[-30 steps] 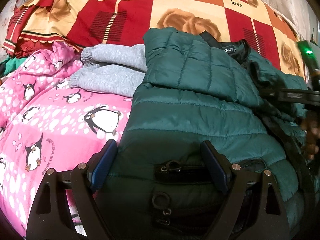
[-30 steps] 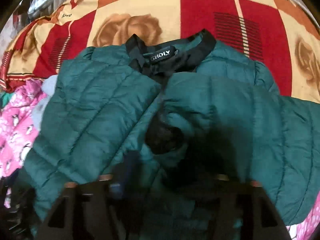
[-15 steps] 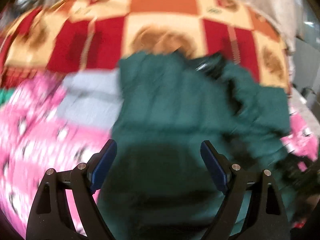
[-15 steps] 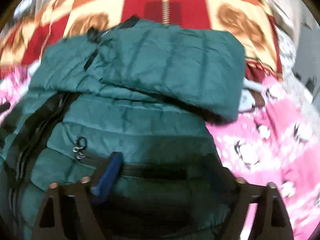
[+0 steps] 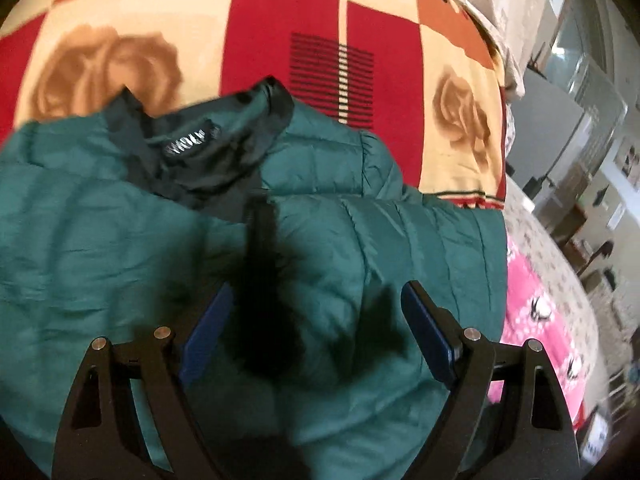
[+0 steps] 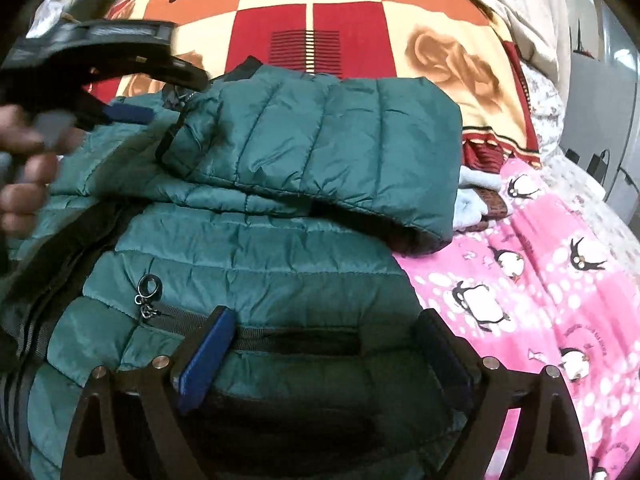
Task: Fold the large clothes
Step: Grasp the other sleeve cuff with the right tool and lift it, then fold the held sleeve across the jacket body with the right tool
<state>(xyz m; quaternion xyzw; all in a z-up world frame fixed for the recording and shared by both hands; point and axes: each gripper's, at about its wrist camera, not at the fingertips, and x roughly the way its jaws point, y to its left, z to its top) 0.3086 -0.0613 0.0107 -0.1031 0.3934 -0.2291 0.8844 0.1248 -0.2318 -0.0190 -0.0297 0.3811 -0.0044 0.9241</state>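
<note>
A dark green quilted puffer jacket (image 6: 280, 248) lies on the bed, its right sleeve (image 6: 328, 148) folded across the chest. Its black collar with a label (image 5: 192, 144) shows in the left wrist view. My left gripper (image 5: 316, 320) is open, hovering just above the jacket's chest below the collar; it also shows in the right wrist view (image 6: 120, 92), held by a hand at the upper left. My right gripper (image 6: 324, 340) is open over the jacket's lower front, by a zipped pocket with a ring pull (image 6: 149, 288).
The jacket rests on a pink penguin blanket (image 6: 540, 280) and a red, orange and cream checked blanket (image 6: 340, 28). A grey and brown garment (image 6: 480, 200) pokes out beside the folded sleeve. Room furniture (image 5: 580, 160) stands beyond the bed's right edge.
My left gripper moved from the jacket's lower left pocket up to the collar area. My right gripper moved from the collar down to the lower right pocket. The right sleeve now lies folded across.
</note>
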